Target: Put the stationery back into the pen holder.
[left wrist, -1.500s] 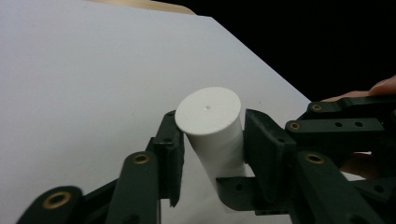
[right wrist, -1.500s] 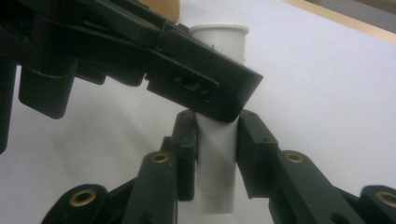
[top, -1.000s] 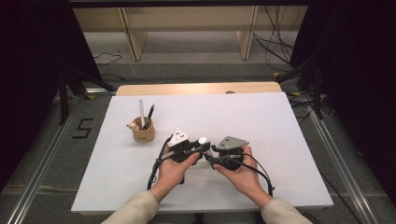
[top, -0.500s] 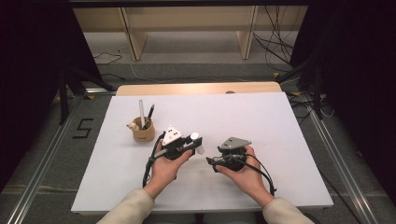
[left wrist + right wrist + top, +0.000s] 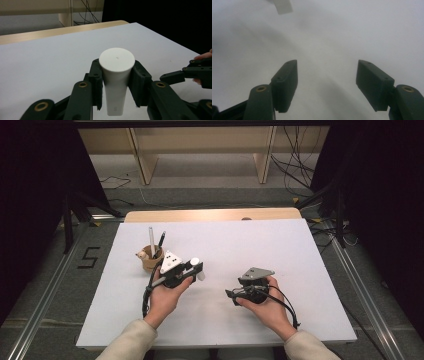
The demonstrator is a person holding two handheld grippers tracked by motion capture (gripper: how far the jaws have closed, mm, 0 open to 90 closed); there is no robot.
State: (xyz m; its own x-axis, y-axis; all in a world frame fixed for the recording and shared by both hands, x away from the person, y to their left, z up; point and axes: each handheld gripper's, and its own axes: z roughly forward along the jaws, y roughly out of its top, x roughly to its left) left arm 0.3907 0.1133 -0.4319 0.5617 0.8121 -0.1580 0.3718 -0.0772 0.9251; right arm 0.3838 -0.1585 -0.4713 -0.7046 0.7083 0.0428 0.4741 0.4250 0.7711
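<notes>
My left gripper (image 5: 196, 269) is shut on a white cylinder (image 5: 195, 266), which stands upright between its black jaws just above the white table (image 5: 260, 245). In the left gripper view the cylinder (image 5: 116, 75) widens to a flat round top and both pads press its sides. My right gripper (image 5: 231, 296) is to the right of it, low over the table, pointing left. Its jaws (image 5: 327, 77) stand wide open with nothing between them. The cylinder's lower end (image 5: 283, 6) shows at the top left of the right gripper view.
A small brown cup (image 5: 149, 260) holding a white pen and a black pen stands just left of my left gripper. The table's wooden back edge (image 5: 215, 215) lies beyond the white sheet. One jaw of the right gripper (image 5: 190, 73) reaches in at the right of the left gripper view.
The two grippers were close together at the cylinder. My left gripper has drawn away to the left with the cylinder; the right gripper has stayed about where it was.
</notes>
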